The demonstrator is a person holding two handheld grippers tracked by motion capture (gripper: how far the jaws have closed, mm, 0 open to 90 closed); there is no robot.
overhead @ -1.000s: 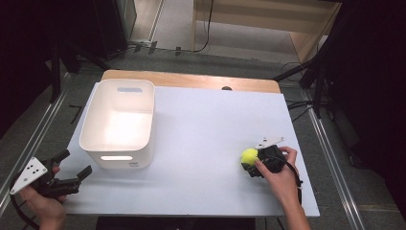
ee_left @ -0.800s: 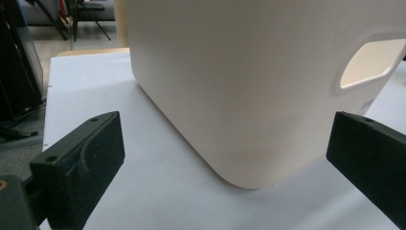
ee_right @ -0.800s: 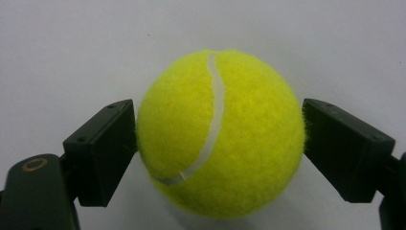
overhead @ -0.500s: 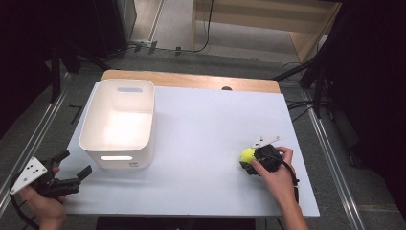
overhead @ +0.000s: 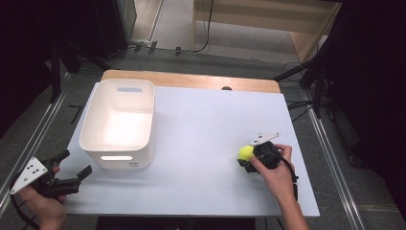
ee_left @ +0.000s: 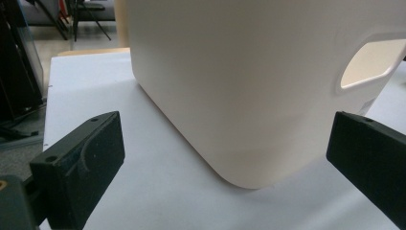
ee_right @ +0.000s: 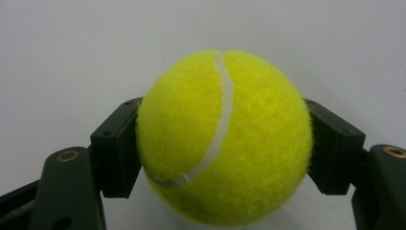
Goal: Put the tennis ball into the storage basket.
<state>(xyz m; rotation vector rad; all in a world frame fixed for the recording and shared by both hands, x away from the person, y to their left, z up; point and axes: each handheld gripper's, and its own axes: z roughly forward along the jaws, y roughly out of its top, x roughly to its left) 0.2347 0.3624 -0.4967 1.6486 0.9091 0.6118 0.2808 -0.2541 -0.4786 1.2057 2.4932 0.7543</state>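
Tennis ball (overhead: 246, 153), bright yellow, sits on the white table (overhead: 201, 134) near its right edge in the high view, clamped in my right gripper (overhead: 249, 160), while my left gripper (overhead: 72, 170) waits with jaws spread at the near left corner, just short of the white bin (overhead: 119, 122). In the left gripper view my two black jaws stand wide apart in front of the bin's rounded corner and its handle slot (ee_left: 371, 64), and a small label beside that slot is too blurred to read. In the right gripper view my jaws press on both sides of the ball, having just closed on it; its white seam (ee_right: 222, 124) curves down the front and I can make out no brand print.
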